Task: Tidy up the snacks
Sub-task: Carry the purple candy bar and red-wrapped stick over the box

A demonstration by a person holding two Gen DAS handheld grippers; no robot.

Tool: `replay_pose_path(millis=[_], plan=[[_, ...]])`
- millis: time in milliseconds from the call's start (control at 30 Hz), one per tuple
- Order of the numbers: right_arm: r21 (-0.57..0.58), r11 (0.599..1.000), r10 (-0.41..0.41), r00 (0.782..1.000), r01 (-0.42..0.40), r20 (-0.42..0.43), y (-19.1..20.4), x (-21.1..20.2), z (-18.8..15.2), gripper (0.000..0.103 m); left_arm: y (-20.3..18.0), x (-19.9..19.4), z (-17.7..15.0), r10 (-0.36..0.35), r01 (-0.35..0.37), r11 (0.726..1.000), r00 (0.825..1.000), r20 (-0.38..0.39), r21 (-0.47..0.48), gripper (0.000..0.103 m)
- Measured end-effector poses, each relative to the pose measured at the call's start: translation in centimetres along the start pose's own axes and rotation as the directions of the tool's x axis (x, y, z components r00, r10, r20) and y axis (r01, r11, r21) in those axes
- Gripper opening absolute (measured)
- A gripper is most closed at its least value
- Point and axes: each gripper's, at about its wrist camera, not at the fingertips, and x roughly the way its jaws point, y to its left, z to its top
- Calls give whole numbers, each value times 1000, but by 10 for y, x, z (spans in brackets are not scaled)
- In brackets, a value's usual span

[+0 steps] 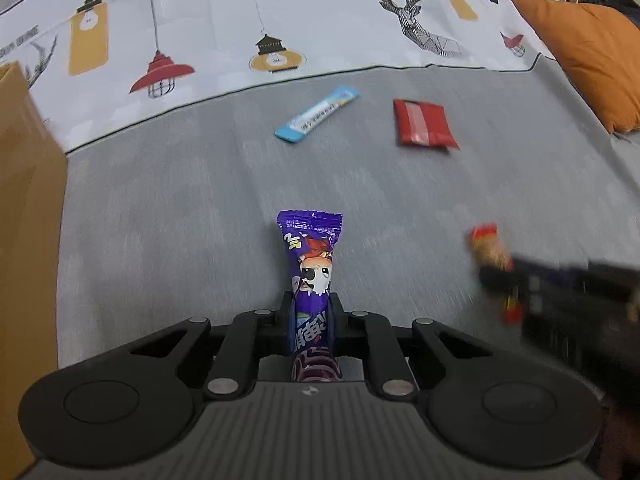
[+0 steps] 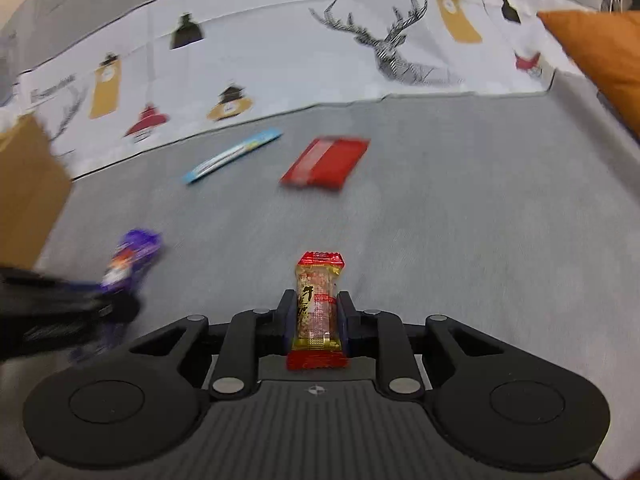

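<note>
My left gripper (image 1: 312, 300) is shut on a purple snack packet (image 1: 312, 256) that sticks up between its fingers, above the grey sofa seat (image 1: 180, 208). My right gripper (image 2: 317, 300) is shut on a red-and-gold snack bar (image 2: 318, 296). Each gripper shows blurred in the other view: the right one with its bar (image 1: 490, 248) at right, the left one with its purple packet (image 2: 128, 256) at left. A blue stick packet (image 1: 318, 114) (image 2: 234, 154) and a flat red packet (image 1: 424, 122) (image 2: 326, 162) lie on the seat further back.
A brown cardboard box (image 1: 24, 200) (image 2: 28, 184) stands at the left edge. An orange cushion (image 1: 588, 52) (image 2: 600, 56) leans at the right. A white printed cloth (image 1: 280, 20) with lamps and a deer covers the sofa back.
</note>
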Motion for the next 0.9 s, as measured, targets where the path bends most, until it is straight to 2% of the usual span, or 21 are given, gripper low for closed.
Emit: replay_pose_path(millis=[67, 167, 300, 400, 467, 567, 700, 833, 900], plan=[[-50, 999, 18, 1000, -19, -18, 10, -10, -11, 22, -3, -6, -9, 4, -4, 1000, 1000, -7, -30, 17], [-105, 994, -22, 1000, 20, -16, 16, -13, -14, 25, -9, -12, -18, 16, -16, 999, 1000, -8, -41, 19], [-37, 999, 17, 1000, -18, -18, 4, -5, -9, 25, -15, -11, -19, 26, -26, 1000, 1000, -4, 15, 18], [-101, 995, 14, 1000, -16, -24, 7, -7, -9, 21, -20, -15, -16, -19, 20, 999, 999, -29, 45, 14], [-117, 993, 12, 1000, -15, -27, 6, -12, -13, 19, -29, -23, -19, -21, 22, 996, 1000, -19, 87, 14], [-82, 996, 31, 999, -33, -33, 0, -28, -15, 19, -44, -33, -26, -2, 8, 987, 999, -33, 161, 14], [49, 997, 61, 998, -59, -23, -9, -56, -20, 19, -49, -52, -41, -28, 36, 978, 999, -43, 204, 14], [93, 991, 89, 995, -93, 37, 7, -87, -20, 19, -34, -81, -49, -67, 70, 984, 997, -25, 161, 14], [90, 989, 109, 992, -115, 69, 18, -99, -17, 19, -24, -99, -48, -61, 60, 990, 998, 4, 129, 14]])
